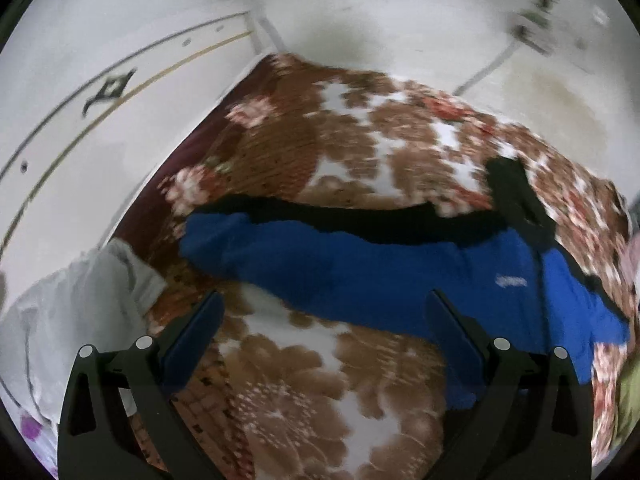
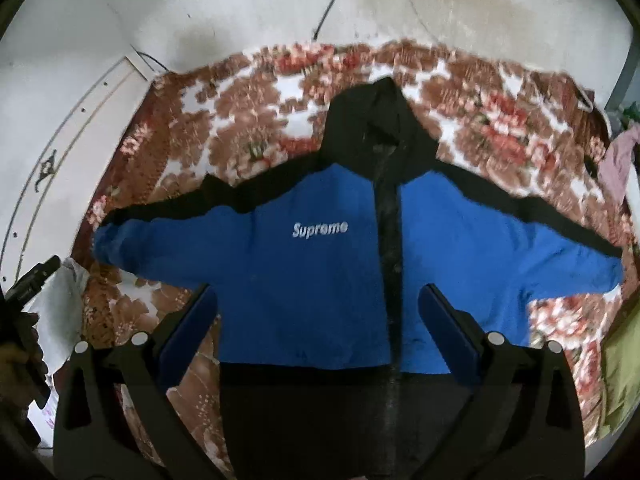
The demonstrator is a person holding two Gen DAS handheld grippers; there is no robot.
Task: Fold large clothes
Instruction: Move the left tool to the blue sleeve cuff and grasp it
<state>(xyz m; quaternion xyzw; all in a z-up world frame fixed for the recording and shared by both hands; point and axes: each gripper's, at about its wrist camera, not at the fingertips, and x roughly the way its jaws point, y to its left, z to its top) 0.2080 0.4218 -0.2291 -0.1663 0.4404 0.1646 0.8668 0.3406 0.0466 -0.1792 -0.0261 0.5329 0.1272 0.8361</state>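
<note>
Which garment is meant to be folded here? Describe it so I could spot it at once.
On the brown floral blanket covering the bed, it is the jacket spread flat with both sleeves out. It alone is bright blue with black hood, shoulders and hem, and white "Supreme" lettering on the chest.

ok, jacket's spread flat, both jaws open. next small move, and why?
Probably lower the left gripper onto the near sleeve and pinch its cuff. The jacket lies flat with both sleeves out, unfolded, and that sleeve sits just beyond the open, empty jaws.

A home bedroom: floral-blanketed bed point(image 2: 248, 120), plastered wall point(image 2: 240, 8).
</note>
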